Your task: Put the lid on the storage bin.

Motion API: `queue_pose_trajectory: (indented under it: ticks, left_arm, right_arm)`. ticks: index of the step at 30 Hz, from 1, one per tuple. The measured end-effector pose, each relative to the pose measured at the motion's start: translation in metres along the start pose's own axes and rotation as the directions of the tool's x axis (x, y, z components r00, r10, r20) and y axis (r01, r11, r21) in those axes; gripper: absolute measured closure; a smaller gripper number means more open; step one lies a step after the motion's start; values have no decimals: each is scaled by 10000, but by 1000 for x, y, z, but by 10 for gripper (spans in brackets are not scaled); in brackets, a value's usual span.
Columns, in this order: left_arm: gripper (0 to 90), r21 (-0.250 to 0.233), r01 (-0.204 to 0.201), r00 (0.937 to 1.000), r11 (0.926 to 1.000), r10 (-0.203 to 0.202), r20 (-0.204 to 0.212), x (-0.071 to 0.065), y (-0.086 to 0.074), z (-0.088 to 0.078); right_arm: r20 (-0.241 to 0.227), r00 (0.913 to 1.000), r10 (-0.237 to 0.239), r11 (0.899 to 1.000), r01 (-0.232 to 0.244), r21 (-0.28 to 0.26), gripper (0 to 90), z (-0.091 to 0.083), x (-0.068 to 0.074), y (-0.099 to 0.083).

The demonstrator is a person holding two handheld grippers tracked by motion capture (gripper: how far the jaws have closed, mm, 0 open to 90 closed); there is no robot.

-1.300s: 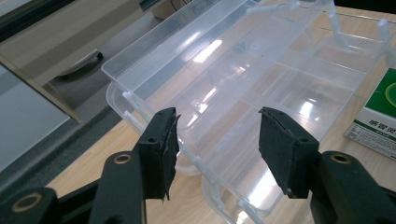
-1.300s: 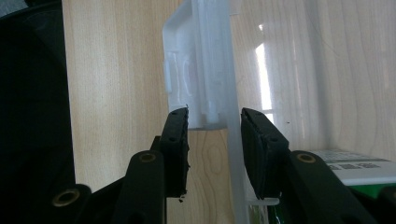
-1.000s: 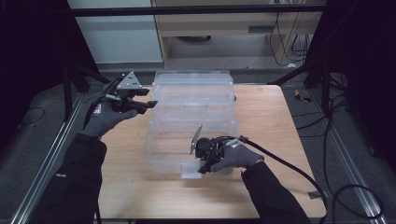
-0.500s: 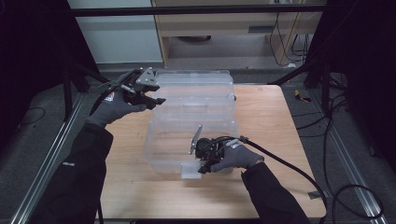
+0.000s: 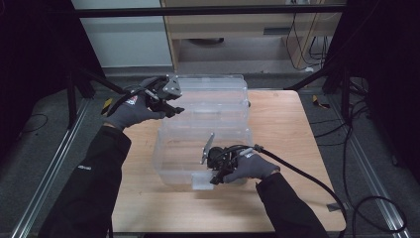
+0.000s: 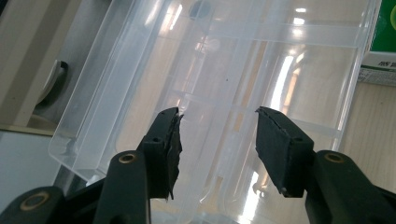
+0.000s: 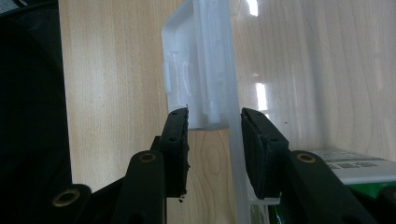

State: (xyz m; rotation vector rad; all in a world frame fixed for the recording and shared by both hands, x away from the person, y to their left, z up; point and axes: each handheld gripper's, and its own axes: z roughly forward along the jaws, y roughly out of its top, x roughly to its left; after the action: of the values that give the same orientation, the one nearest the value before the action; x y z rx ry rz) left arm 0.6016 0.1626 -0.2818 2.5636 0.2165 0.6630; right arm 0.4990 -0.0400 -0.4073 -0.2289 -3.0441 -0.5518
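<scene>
A clear plastic box [image 5: 203, 148] stood open on the wooden table [image 5: 297, 129], with its lid [image 5: 213, 94] leaning back at the far side. Inside the box, a green and white carton [image 7: 359, 170] lay just beside the right jaw of the right gripper [image 5: 214, 173]; the frame edge cut it off, so its print was unreadable. This gripper's jaws stood on both sides of the front wall and its latch [image 7: 196, 70]; whether the pads pressed on it was hard to see. The left gripper [image 5: 174, 110] had moved from the table's left side to the lid, and its jaws, just been closing, were apart with only the lid's surface beyond them.
</scene>
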Motion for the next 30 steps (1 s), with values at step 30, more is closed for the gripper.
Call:
queue_pose_trajectory:
  ticks: [30]
  left_arm:
    - [611, 937, -703, 9975, 9931, 697, 100, -2, 4, 37]
  right_arm:
    - [-13, 10000, 9, 10000, -9, -16, 633, 0, 0, 0]
